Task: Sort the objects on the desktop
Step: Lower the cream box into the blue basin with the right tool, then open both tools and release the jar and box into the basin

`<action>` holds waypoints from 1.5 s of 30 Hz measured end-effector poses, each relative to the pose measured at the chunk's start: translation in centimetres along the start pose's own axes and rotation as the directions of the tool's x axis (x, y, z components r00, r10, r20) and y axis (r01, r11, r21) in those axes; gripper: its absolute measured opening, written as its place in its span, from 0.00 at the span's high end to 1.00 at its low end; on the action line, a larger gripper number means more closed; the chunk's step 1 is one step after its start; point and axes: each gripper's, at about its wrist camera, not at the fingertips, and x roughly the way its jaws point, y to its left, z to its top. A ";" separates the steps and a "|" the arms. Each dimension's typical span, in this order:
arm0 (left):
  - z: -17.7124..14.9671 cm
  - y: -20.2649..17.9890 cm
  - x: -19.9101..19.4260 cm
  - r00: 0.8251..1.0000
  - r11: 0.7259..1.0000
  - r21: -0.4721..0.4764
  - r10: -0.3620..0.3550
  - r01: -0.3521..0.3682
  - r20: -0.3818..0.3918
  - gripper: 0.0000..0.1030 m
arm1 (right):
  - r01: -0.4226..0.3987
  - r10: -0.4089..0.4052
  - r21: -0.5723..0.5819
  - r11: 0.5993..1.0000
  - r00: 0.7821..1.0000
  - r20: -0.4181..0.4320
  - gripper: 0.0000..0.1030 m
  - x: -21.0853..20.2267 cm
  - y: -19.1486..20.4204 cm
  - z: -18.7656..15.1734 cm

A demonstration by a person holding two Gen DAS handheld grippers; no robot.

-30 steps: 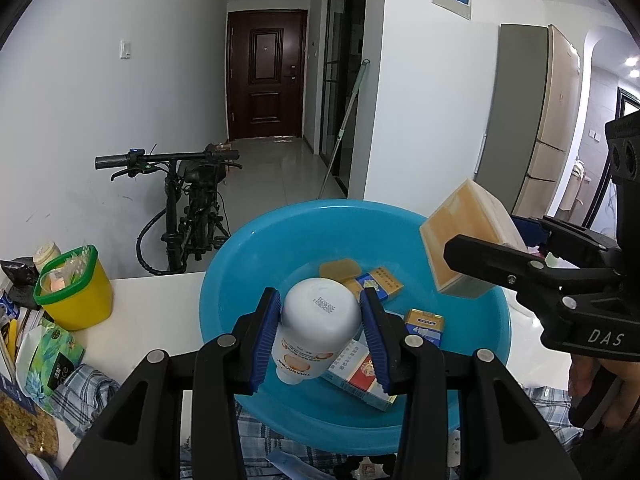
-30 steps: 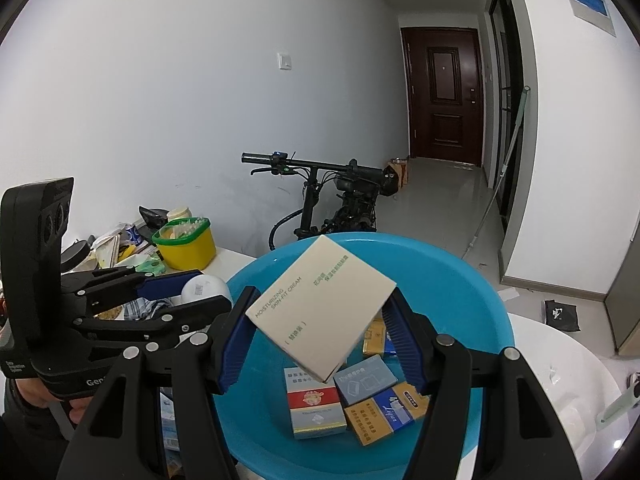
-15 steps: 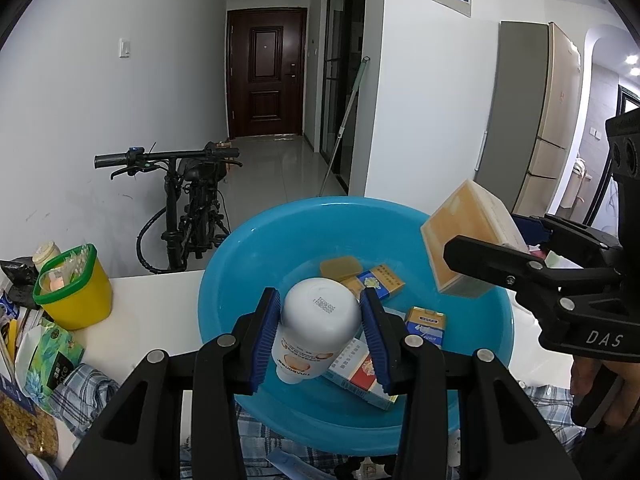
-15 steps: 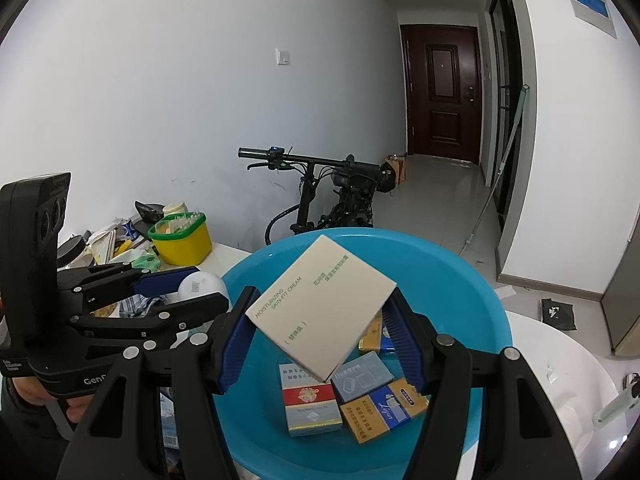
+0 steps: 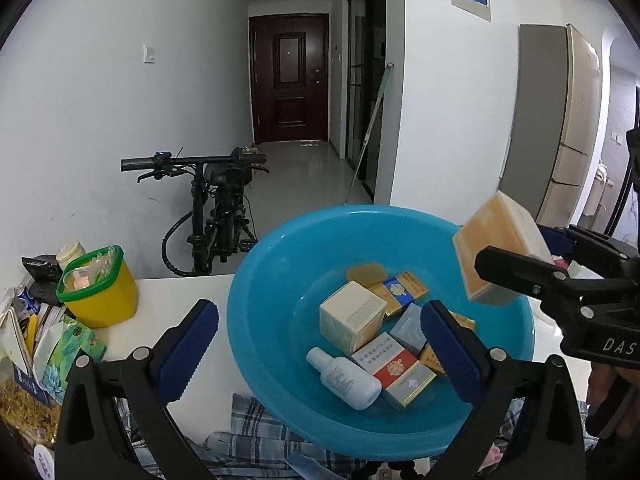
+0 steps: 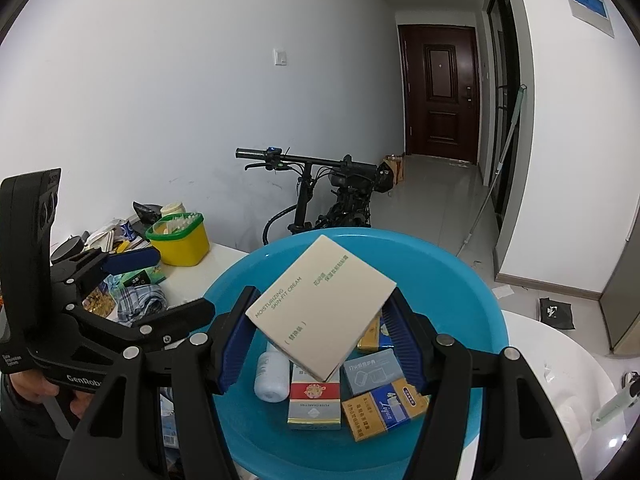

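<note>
A blue plastic basin (image 5: 280,280) sits on the white table and holds several small boxes (image 5: 394,368). A white bottle (image 5: 344,378) lies on its side among them near the front. My left gripper (image 5: 318,312) hovers over the basin's near rim; its jaws are opening wide, with nothing between them. My right gripper (image 6: 322,308) is shut on a beige skin-cream box (image 6: 320,312), held tilted above the basin. The left wrist view shows that box (image 5: 496,248) at the right, over the basin's rim.
A yellow tub with a green rim (image 5: 98,292) stands at the left on the table (image 5: 180,292), with snack packets (image 5: 60,344) beside it. A plaid cloth (image 5: 256,420) lies under the basin's front. A bicycle (image 5: 216,216) leans behind the table.
My left jaws have spread apart and let go of the white bottle, which now lies in the basin. The right gripper and its box have stayed where they were.
</note>
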 end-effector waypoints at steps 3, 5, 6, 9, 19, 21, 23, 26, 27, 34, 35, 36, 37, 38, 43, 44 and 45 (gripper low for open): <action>-0.1 -0.2 0.0 1.000 1.000 0.007 0.002 -0.002 -0.003 0.00 | 0.001 -0.001 -0.001 1.000 1.000 0.002 0.40 -0.1 0.1 0.0; -0.1 -0.2 0.0 1.000 1.000 0.008 0.000 0.000 -0.002 0.00 | 0.001 -0.001 0.001 1.000 1.000 0.006 0.40 -0.2 0.1 0.0; -0.1 -0.2 0.0 1.000 1.000 0.008 -0.002 0.002 -0.002 0.00 | 0.001 -0.001 0.003 1.000 1.000 0.006 0.40 -0.2 0.0 0.0; -0.2 -0.4 -0.1 1.000 1.000 0.010 0.002 -0.002 -0.002 0.00 | 0.003 -0.003 0.004 1.000 1.000 0.005 0.40 -0.2 -0.1 0.0; -0.1 -0.5 -0.2 1.000 1.000 0.018 0.003 -0.003 0.000 0.00 | 0.003 -0.003 -0.006 1.000 1.000 0.004 0.40 -0.3 0.0 0.0; 0.0 -0.5 -0.2 1.000 1.000 0.020 0.002 -0.002 0.002 0.00 | 0.000 0.000 -0.004 1.000 1.000 0.005 0.40 -0.3 0.1 0.0; -0.1 -0.5 -0.2 1.000 1.000 0.017 -0.001 0.001 -0.002 0.00 | 0.004 -0.004 -0.003 1.000 1.000 0.003 0.40 -0.2 0.0 0.0; -0.1 -0.6 -0.1 1.000 1.000 0.019 0.002 -0.001 -0.005 0.00 | 0.004 -0.004 -0.003 1.000 1.000 0.002 0.40 -0.2 0.0 0.0; 0.0 -0.7 -0.1 1.000 1.000 0.020 0.000 0.000 -0.004 0.00 | 0.004 -0.004 -0.005 1.000 1.000 0.000 0.40 -0.2 0.1 0.0; -0.1 -0.8 -0.1 1.000 1.000 0.020 0.001 -0.001 -0.008 0.00 | 0.011 -0.011 -0.006 1.000 1.000 0.005 0.39 -0.3 0.3 0.0; -0.1 -0.7 -0.1 1.000 1.000 0.018 0.001 0.000 -0.010 0.00 | 0.014 -0.014 -0.001 1.000 1.000 0.017 0.38 -0.5 0.3 0.1; -0.1 -0.7 -0.2 1.000 1.000 0.017 0.001 -0.001 -0.011 0.00 | 0.014 -0.014 0.006 1.000 0.999 0.033 0.31 -0.6 0.3 0.1; -0.1 -0.7 -0.2 1.000 1.000 0.017 0.001 -0.001 -0.011 0.00 | 0.014 -0.015 0.016 1.000 0.999 0.050 0.24 -1.0 0.2 0.2; 0.0 -0.6 -0.2 1.000 1.000 0.018 0.000 0.001 -0.010 0.00 | 0.015 -0.017 0.025 1.000 0.998 0.065 0.05 -1.3 0.2 0.3; 0.1 -0.6 -0.4 1.000 1.000 0.018 -0.008 0.008 -0.008 0.00 | 0.028 -0.029 0.010 1.000 0.997 0.075 0.00 -1.5 0.4 0.4; 0.1 -0.7 -0.4 1.000 1.000 0.019 -0.007 0.008 -0.008 0.00 | 0.030 -0.031 0.009 0.999 0.997 0.070 0.00 -1.4 0.5 0.4; 0.1 -0.7 -0.4 1.000 1.000 0.020 -0.007 0.007 -0.008 0.00 | 0.027 -0.028 0.009 1.000 0.998 0.063 0.00 -1.1 0.5 0.4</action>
